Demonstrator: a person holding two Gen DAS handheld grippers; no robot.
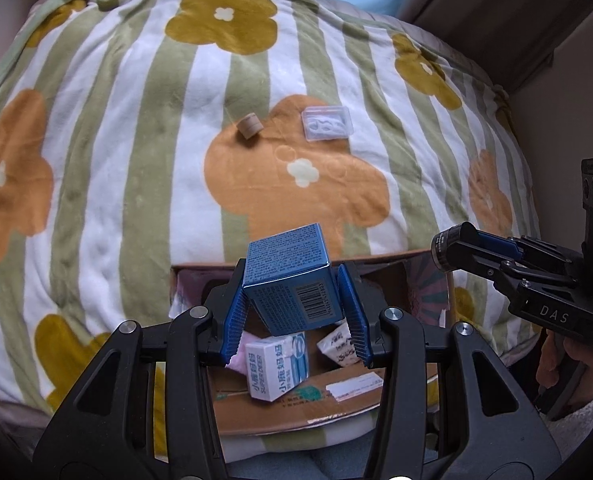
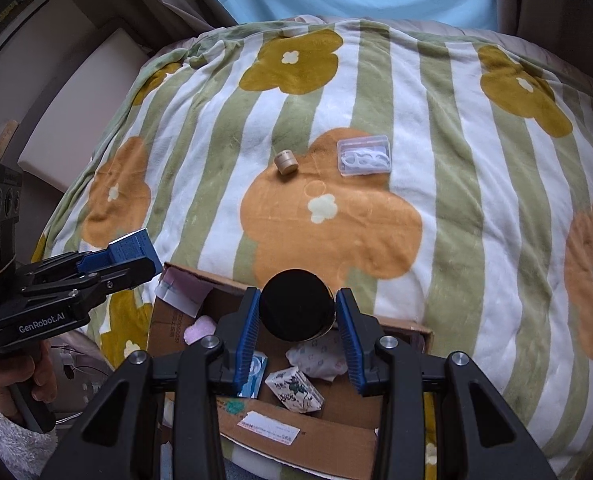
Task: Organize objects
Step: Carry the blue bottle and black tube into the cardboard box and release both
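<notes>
Hovering both loads over the cardboard box [image 2: 296, 436], the left gripper [image 1: 296, 312] clamps a blue carton [image 1: 292, 280] and the right gripper [image 2: 296, 328] grips what's probably a black jar [image 2: 296, 304], so lower each before letting go.

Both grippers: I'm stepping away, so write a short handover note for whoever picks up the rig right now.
Left gripper: jaws shut on the blue box, held above the cardboard box.
Right gripper: jaws shut on the black round jar, also above the cardboard box.
Done: a white carton, a patterned packet and other small items lie in the cardboard box.
Left: the two held items are not yet set down; the small tan cylinder and clear plastic case lie on the blanket.
</notes>
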